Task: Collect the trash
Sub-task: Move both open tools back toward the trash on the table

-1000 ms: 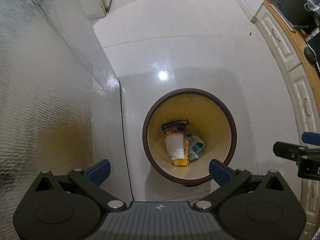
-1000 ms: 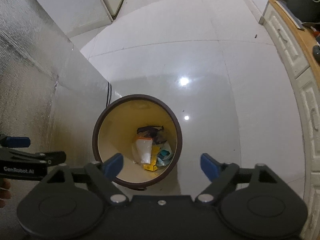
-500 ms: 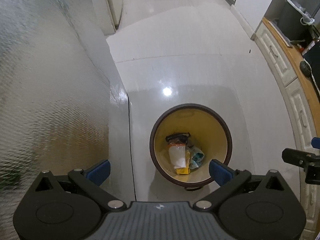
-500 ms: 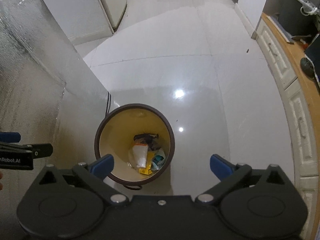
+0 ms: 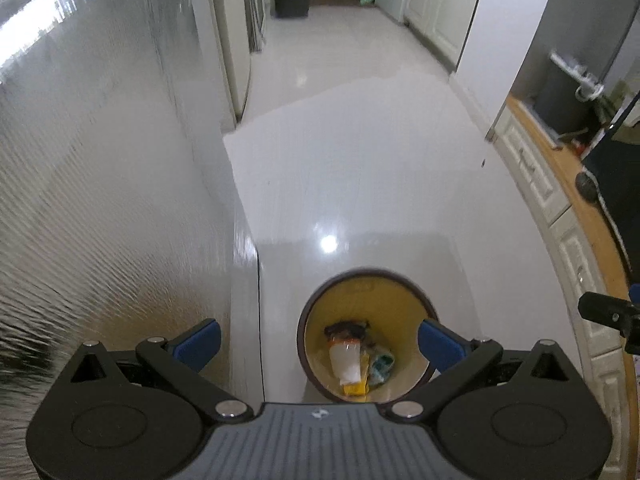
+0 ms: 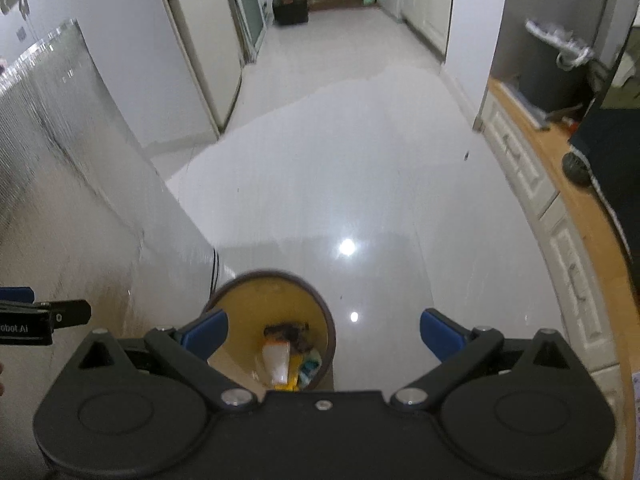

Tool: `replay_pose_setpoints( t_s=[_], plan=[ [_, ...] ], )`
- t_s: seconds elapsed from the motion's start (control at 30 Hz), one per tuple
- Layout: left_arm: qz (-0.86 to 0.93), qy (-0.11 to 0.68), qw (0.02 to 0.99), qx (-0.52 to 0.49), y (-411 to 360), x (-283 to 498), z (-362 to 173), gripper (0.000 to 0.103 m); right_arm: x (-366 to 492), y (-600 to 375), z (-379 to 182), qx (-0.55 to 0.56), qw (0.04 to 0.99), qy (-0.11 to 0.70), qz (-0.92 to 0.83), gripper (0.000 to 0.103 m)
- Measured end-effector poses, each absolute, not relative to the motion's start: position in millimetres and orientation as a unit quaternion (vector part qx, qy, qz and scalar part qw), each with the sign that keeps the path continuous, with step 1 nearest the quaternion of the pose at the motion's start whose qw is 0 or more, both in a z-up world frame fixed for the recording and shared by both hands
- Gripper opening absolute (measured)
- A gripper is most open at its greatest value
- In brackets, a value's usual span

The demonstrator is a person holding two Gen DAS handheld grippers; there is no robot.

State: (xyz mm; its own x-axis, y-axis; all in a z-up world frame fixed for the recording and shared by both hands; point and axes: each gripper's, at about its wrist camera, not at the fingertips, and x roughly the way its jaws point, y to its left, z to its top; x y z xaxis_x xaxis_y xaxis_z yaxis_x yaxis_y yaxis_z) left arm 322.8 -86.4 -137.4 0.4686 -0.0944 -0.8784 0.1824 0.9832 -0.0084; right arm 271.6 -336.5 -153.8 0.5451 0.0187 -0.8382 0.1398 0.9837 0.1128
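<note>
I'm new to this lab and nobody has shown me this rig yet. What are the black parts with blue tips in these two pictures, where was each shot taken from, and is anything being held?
A person holds a hand-held gripper in each hand, with a camera on each looking along its fingers. One picture is from the left gripper, the other from the right gripper. Both are open and hold nothing. On the white floor stands a round bin containing a white cup and wrappers. The right gripper's fingers also show at the edge of the left view.

Your left gripper (image 5: 318,342): black linkage arms, blue pads (image 5: 198,342), silver pivot screws, ribbed grey body. Your right gripper (image 6: 324,338): same build, plain black body, white lettering on side.
</note>
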Motion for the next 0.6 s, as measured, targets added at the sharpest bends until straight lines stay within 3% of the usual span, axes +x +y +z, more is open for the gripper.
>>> replay_pose_setpoints(
  t_s=[0.6],
  plan=[
    [-0.117, 0.333, 0.935, 0.038, -90.3, 261.0, -36.8, 0.103, 225.2, -328.3, -54.1, 0.071, 0.952, 0.295, -0.036, 0.103]
  ],
)
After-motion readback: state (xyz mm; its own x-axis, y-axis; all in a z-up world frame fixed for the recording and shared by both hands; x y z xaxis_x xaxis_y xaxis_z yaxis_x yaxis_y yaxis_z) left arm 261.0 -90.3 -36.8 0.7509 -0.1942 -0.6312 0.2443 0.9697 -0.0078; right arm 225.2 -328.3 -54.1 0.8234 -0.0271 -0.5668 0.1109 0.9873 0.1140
